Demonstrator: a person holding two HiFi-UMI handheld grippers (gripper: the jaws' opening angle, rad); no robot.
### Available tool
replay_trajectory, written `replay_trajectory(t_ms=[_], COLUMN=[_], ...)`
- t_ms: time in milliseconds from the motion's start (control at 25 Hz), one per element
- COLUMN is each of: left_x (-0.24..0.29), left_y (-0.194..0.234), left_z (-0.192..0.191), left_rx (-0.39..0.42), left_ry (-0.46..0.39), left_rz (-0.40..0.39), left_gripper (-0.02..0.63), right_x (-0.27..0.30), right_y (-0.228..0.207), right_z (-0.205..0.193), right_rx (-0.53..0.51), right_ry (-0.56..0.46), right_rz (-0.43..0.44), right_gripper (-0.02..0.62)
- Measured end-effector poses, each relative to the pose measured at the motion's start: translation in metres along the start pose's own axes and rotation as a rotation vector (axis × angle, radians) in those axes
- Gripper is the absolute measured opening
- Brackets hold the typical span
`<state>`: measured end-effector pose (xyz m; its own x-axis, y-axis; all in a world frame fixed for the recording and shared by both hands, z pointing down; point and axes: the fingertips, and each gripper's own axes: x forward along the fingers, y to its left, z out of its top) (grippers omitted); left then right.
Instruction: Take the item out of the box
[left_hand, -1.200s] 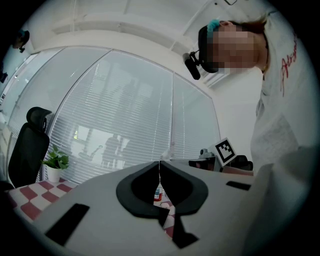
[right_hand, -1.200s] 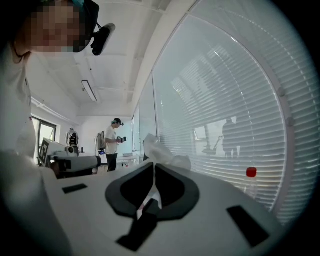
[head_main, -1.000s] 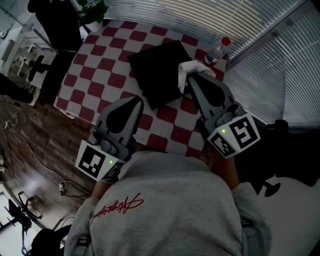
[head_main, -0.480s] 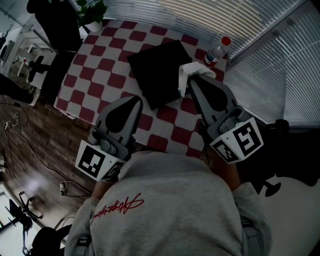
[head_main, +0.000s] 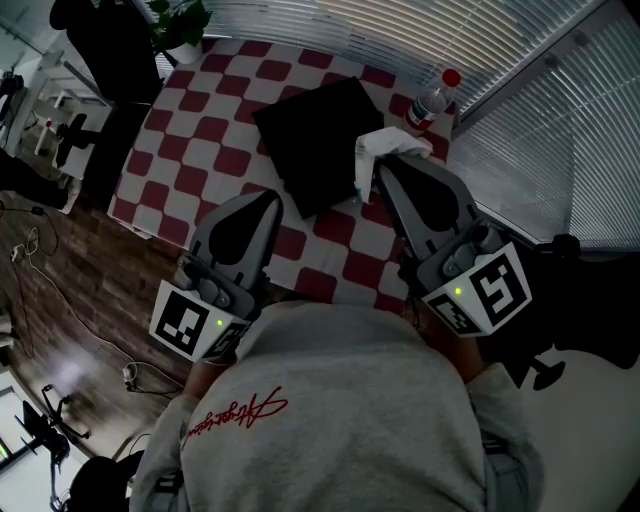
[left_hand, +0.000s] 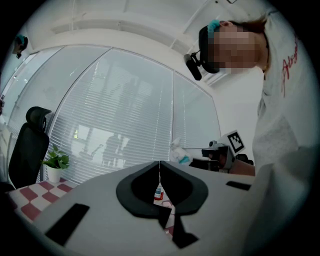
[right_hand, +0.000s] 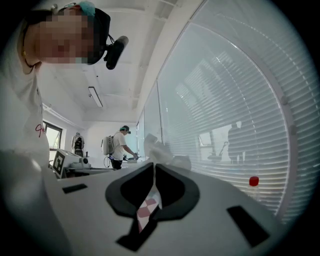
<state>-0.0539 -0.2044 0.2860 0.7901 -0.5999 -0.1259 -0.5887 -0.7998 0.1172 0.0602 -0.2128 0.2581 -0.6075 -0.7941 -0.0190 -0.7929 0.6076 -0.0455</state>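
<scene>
One table (head_main: 200, 130) with a red-and-white checked cloth fills the upper head view. On it lies a flat black box (head_main: 315, 140), set at an angle near the middle.

Left gripper (head_main: 268, 197): hangs over the table's near edge, apart from the box. Its jaws are together with nothing between them.

Right gripper (head_main: 382, 165): tips at the box's right edge. Its jaws are pressed almost together on a crumpled white item (head_main: 385, 145), which bunches out past the tips. The item sits between the box's right edge and a clear bottle (head_main: 430, 100) with a red cap. Whether it touches the box cannot be told.

A potted plant (head_main: 180, 20) stands at the table's far left corner.
</scene>
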Motion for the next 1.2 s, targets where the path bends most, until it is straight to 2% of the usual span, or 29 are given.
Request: replay_trajectory(t_ms=[1200], left_x=[-0.0031], left_y=[0.0011], left_z=[0.0024], left_rx=[0.008], left_ry=[-0.004], left_rz=[0.017], left_gripper=[0.017], right_x=[-0.0075], right_y=[0.0044], right_z=[-0.0056], right_rx=[0.002], right_ry=[0.0], right_rz=[0.027], right_gripper=[0.025])
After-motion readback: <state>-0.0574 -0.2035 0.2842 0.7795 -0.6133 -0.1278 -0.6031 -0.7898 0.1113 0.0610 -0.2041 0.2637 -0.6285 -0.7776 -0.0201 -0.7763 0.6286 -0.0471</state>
